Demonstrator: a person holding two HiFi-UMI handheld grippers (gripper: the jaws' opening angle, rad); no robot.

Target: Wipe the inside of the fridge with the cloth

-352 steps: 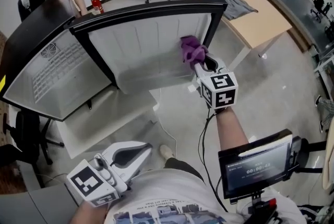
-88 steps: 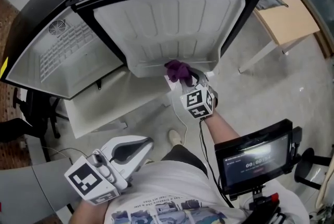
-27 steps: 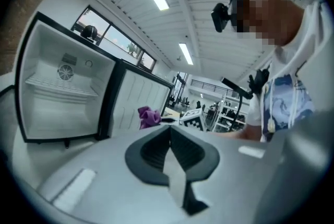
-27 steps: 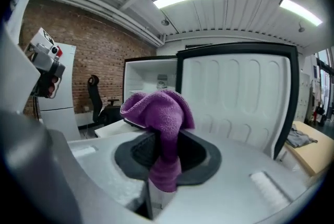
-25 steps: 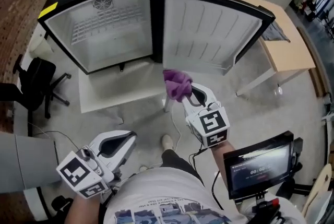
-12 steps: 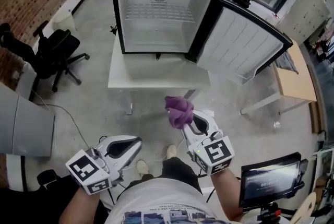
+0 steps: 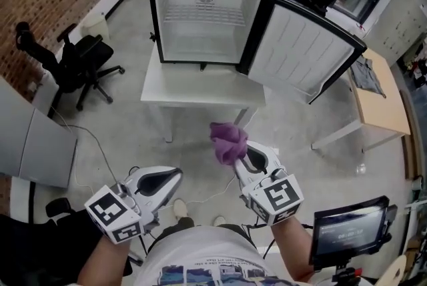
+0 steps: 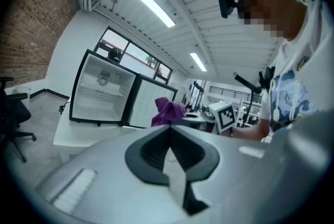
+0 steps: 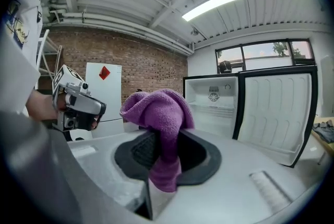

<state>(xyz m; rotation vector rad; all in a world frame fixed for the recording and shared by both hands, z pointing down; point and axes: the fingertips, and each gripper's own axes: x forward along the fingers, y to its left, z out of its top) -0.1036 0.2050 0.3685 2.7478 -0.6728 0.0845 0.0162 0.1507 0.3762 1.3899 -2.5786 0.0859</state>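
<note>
A small black fridge (image 7: pixel 200 18) stands on a low white table (image 7: pixel 200 88), its door (image 7: pixel 303 55) swung wide open to the right and its white inside bare. My right gripper (image 7: pixel 241 153) is shut on a bunched purple cloth (image 7: pixel 228 140), held well in front of the table and away from the fridge. In the right gripper view the purple cloth (image 9: pixel 159 124) hangs from between the jaws, with the fridge (image 9: pixel 211 105) behind. My left gripper (image 7: pixel 170 177) is shut with nothing in it, low at the left. In the left gripper view the cloth (image 8: pixel 168 111) shows past it.
A black office chair (image 7: pixel 77 61) stands left of the table by a brick wall. A wooden desk (image 7: pixel 383 108) with a grey garment (image 7: pixel 368 75) is at the right. A screen on a stand (image 7: pixel 347 231) sits at my lower right. Cables trail over the concrete floor.
Over the earlier frames I have backed away from the fridge door with the cloth; the fridge has gone from close up to far off. In the last half second little moved.
</note>
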